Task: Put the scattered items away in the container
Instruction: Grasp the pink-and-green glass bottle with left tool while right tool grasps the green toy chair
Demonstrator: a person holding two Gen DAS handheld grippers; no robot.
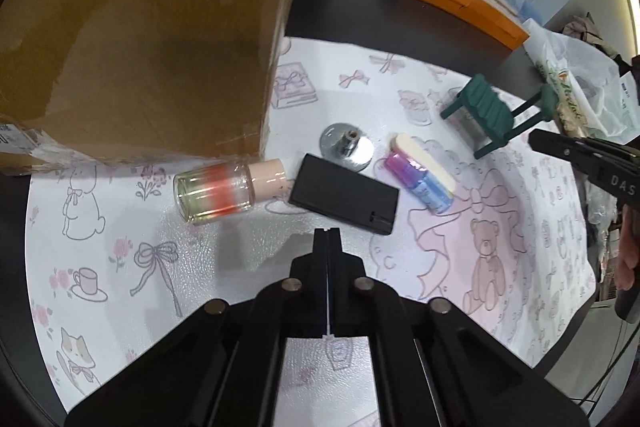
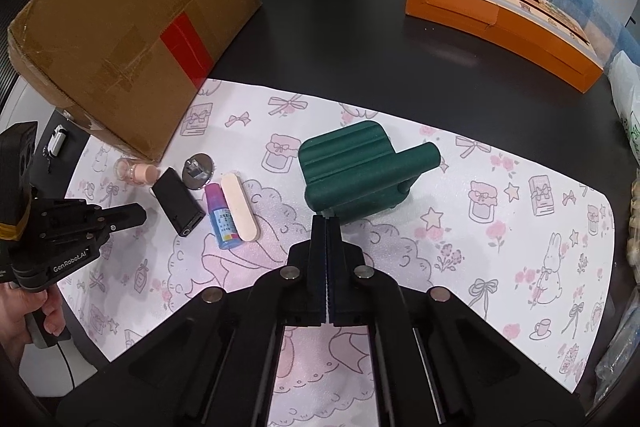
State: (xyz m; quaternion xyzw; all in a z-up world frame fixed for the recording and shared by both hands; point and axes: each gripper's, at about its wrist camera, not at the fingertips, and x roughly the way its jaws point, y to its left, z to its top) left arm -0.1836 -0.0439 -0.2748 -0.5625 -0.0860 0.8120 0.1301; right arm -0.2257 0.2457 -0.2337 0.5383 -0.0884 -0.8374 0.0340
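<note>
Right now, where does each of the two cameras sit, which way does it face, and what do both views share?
Left wrist: on the left gripper, fingers shut, looking forward and down at the black rectangular case and brown cardboard box; the right gripper enters at right.
Right wrist: on the right gripper, fingers shut, facing the dark green miniature chair; the left gripper and a hand show at left.
Shared: box, case, chair, patterned white mat.

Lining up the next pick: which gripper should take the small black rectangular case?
Left, probably. The left gripper is shut and empty just short of the small black rectangular case. The right gripper, also shut, sits against the dark green toy chair, farther off.
</note>
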